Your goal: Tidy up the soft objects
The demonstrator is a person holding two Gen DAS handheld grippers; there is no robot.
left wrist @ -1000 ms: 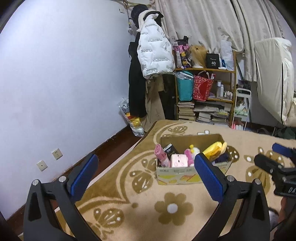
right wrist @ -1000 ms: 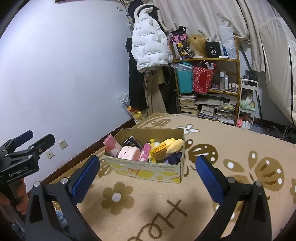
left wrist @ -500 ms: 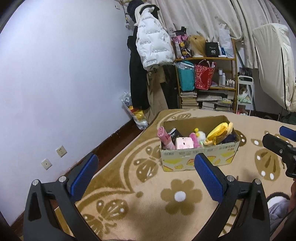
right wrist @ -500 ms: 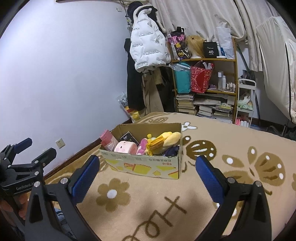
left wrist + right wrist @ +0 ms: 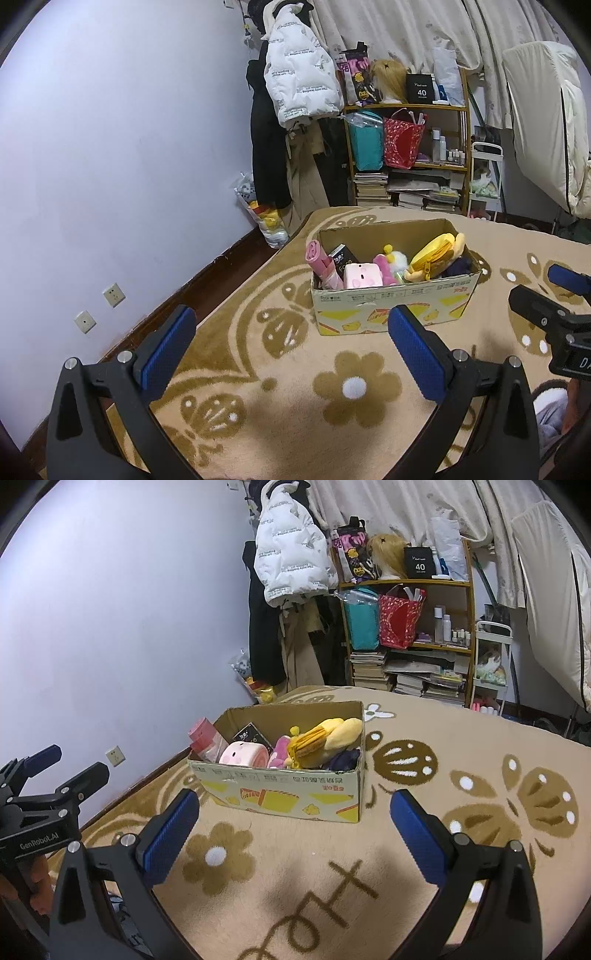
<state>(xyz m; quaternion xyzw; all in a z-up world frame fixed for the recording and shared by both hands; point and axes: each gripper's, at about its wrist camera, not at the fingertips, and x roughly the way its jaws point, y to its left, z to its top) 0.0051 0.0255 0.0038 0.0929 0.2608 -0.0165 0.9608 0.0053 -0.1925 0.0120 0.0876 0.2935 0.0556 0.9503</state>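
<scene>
A cardboard box (image 5: 391,310) (image 5: 284,794) stands on the beige flower-patterned blanket. It holds soft toys: a yellow plush (image 5: 436,254) (image 5: 325,736), a pink square plush (image 5: 362,275) (image 5: 243,755), a small pink-and-white plush (image 5: 391,260), plus a pink rolled item (image 5: 321,262) and a black packet (image 5: 341,256). My left gripper (image 5: 291,339) is open, hovering short of the box with nothing between its blue pads. My right gripper (image 5: 295,819) is open too, empty, just in front of the box. Each gripper shows at the edge of the other's view.
The blanket (image 5: 443,775) covers a bed that ends at the lilac wall (image 5: 110,147) on the left. Beyond it stand a wooden shelf (image 5: 406,147) with bags and books, hanging coats (image 5: 299,85), and curtains. A white cushion (image 5: 543,122) leans at the right.
Both views have drawn closer to the box, which sits larger and more central now. Both grippers stay open and empty.
</scene>
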